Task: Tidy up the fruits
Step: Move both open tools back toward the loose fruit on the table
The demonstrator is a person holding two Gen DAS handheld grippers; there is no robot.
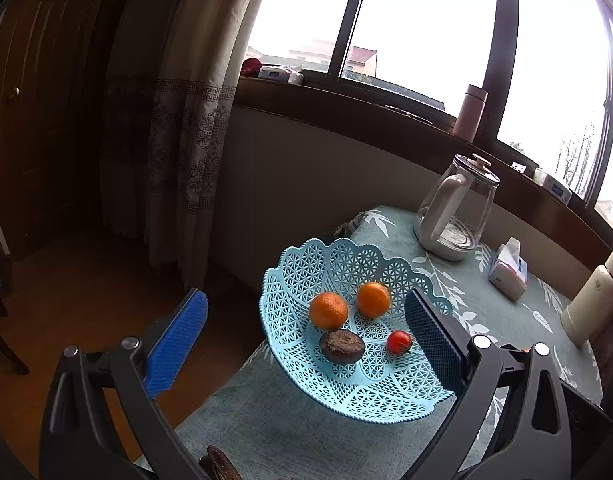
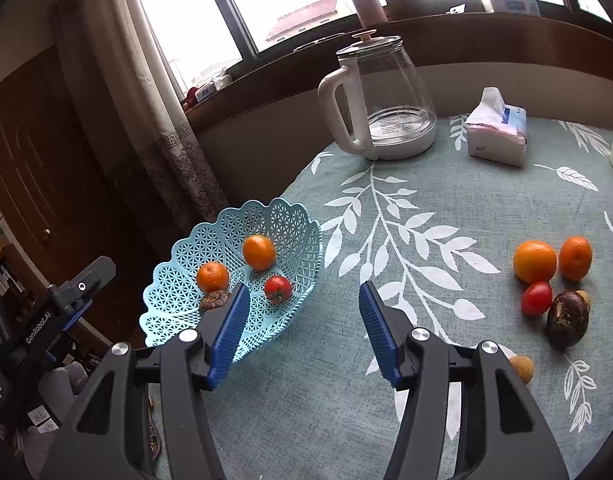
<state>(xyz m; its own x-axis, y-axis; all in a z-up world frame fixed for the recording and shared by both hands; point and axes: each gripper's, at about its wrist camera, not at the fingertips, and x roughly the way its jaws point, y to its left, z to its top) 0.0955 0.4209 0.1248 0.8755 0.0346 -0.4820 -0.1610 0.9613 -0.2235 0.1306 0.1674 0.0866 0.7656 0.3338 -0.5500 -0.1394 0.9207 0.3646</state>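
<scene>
Nearby, kettle (image 2: 380, 100) and tissue pack (image 2: 496, 132) stand behind the basket (image 2: 178, 304).

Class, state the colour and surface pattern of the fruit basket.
Light blue openwork lattice with a scalloped rim; the fruit basket shows best in the left wrist view.

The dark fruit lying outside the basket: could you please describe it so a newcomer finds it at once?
On the leaf-print tablecloth, look right of the blue basket to the loose fruit cluster. The dark fruit lies nearest the camera, brown and wrinkled beside smooth oranges and a red tomato.
</scene>
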